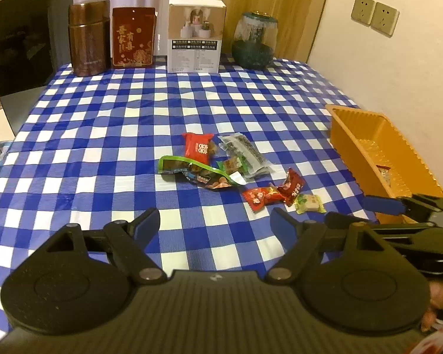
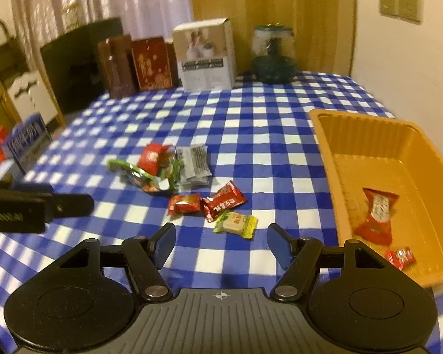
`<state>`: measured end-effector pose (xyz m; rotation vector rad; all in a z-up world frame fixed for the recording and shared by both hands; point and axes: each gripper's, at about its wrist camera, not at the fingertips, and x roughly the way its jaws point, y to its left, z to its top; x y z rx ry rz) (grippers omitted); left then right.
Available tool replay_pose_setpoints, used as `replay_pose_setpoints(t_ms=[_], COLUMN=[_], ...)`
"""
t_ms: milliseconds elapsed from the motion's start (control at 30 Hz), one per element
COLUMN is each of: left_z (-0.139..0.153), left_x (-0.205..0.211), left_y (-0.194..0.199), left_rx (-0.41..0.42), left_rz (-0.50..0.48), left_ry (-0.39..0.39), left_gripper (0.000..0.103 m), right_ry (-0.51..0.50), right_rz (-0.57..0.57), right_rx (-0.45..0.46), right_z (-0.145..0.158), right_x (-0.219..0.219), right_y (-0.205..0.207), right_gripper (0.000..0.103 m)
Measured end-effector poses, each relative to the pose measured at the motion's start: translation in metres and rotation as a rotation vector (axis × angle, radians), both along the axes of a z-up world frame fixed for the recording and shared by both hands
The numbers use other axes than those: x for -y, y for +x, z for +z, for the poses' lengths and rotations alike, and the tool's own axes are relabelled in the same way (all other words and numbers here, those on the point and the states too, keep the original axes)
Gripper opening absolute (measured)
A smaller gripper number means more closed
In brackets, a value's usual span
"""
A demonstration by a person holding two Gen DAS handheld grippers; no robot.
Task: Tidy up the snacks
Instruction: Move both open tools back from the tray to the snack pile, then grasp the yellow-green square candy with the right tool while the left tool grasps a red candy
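Several wrapped snacks lie in a loose pile mid-table on the blue checked cloth. Nearer lie two red packets and a yellow-green candy. An orange plastic tray stands at the right and holds two red packets. My left gripper is open and empty above the cloth, short of the pile. My right gripper is open and empty, just short of the yellow-green candy, left of the tray.
Along the far edge stand a brown tin, a red box, a white carton and a glass jar. A dark panel stands at the left. A wall with sockets runs behind the tray.
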<state>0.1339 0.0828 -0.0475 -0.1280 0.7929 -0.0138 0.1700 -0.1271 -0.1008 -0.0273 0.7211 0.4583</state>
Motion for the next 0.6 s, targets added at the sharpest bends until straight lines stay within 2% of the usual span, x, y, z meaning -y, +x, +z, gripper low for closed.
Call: replay_pose_setpoints(t_ms=[133, 367, 600], left_z=[-0.011, -0.023, -0.032], left_x=[-0.002, -0.005, -0.005], left_y=[0.011, 0.025, 0.031], left_rx=[-0.011, -0.018, -0.029], left_rz=[-0.012, -0.017, -0.022], left_ry=[-0.003, -0.035, -0.048], left_gripper=[0.08, 0.08, 0.08], right_ry=[-0.073, -0.217, -0.216], right_rz=[0.031, 0.078, 0.116], right_rx=[0.001, 0.04, 0.067], right_z=[-0.019, -0.043, -0.048], right_x=[-0.009, -0.023, -0.026], right_y=[0.017, 0.033, 0.048], right_gripper=[0.068, 0.055, 0.054])
